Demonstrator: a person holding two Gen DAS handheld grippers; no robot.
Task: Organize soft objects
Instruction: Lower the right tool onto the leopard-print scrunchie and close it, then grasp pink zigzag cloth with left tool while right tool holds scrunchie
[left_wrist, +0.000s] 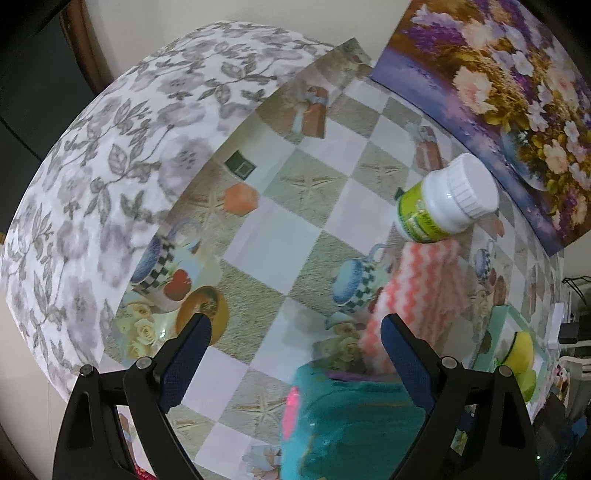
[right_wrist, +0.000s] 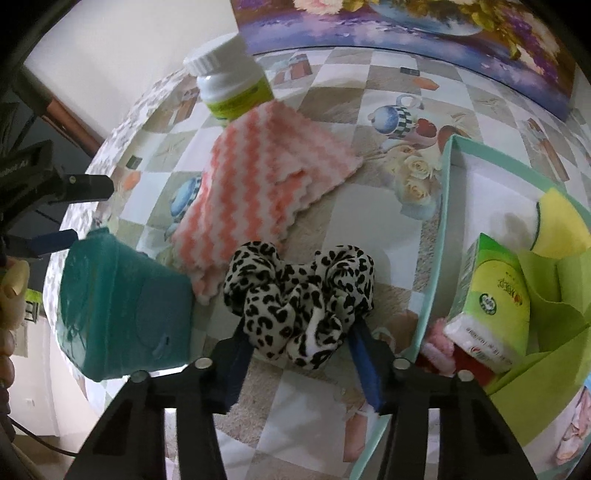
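My right gripper (right_wrist: 299, 339) is shut on a leopard-print scrunchie (right_wrist: 299, 291) and holds it over the table just left of the mint tray (right_wrist: 439, 229). A pink-and-white zigzag cloth (right_wrist: 266, 177) lies beyond it, also in the left wrist view (left_wrist: 417, 295). A teal soft pack (right_wrist: 122, 306) lies at the left, and sits low under my left gripper (left_wrist: 295, 336) in its own view (left_wrist: 351, 428). My left gripper is open and empty above the table. The tray holds a tissue pack (right_wrist: 487, 306), a yellow sponge (right_wrist: 561, 225) and a pink fluffy item (right_wrist: 439, 350).
A white bottle with a green label (right_wrist: 232, 81) stands behind the cloth; it also shows in the left wrist view (left_wrist: 443, 199). A flower painting (left_wrist: 498, 92) leans at the table's back. The table edge with its floral cloth (left_wrist: 110, 166) drops off at the left.
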